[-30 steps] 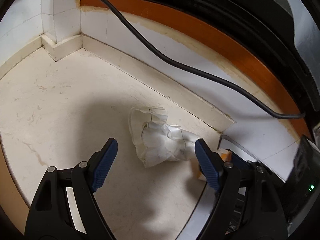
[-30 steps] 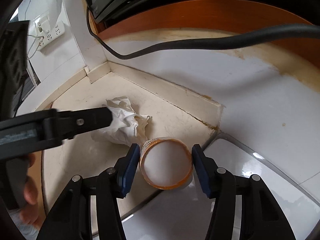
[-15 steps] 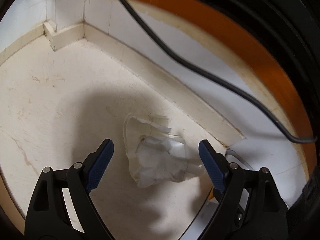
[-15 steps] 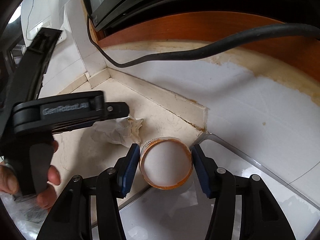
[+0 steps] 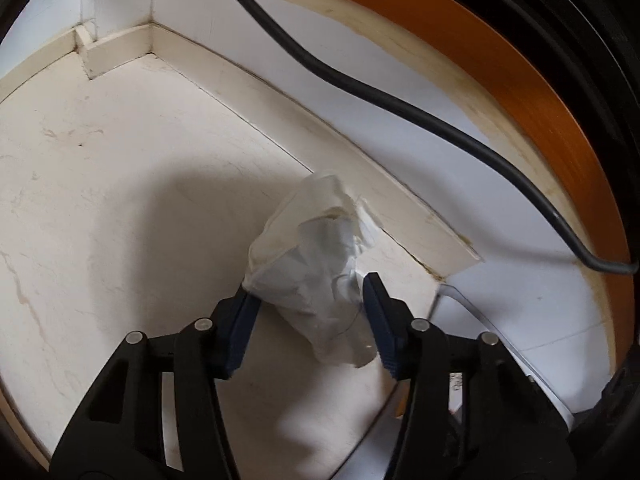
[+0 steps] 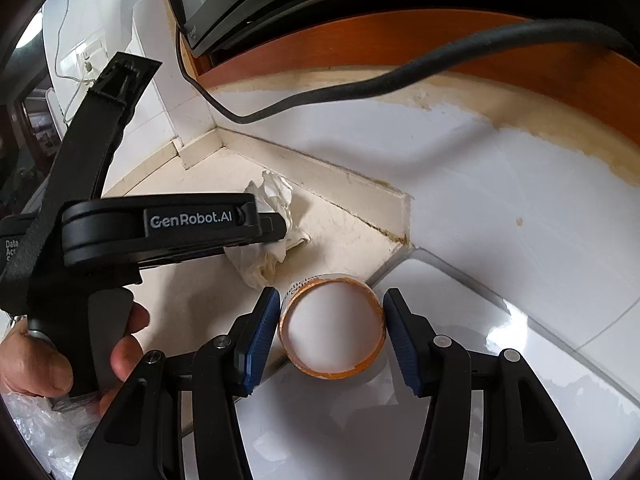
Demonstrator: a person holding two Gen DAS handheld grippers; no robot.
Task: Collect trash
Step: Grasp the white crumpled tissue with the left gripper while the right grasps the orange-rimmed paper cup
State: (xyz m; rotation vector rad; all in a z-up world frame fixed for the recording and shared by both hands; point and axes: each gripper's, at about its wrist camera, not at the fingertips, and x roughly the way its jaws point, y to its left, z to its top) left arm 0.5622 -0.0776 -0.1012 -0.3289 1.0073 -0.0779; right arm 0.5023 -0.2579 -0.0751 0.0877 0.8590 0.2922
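A crumpled white paper wad (image 5: pixel 312 264) sits between the blue pads of my left gripper (image 5: pixel 308 320), which is shut on it over the cream marble floor near the skirting. The wad also shows in the right wrist view (image 6: pixel 272 216), partly hidden behind the left gripper's black body (image 6: pixel 160 228). My right gripper (image 6: pixel 330 330) is shut on an empty orange-rimmed tape roll (image 6: pixel 332 328), held with its round opening facing the camera, over the edge of a glossy white floor tile (image 6: pixel 480 340).
A thick black cable (image 5: pixel 400 100) hangs along the white wall (image 5: pixel 280 40) under an orange wooden band (image 6: pixel 400 48). Cream skirting (image 5: pixel 240 80) runs into the corner. A wall socket (image 6: pixel 86 58) is at far left. Clear plastic wrap (image 6: pixel 32 432) lies at bottom left.
My left gripper has closed from wide open onto the paper wad and lifted one end of it. The right gripper keeps its hold on the tape roll.
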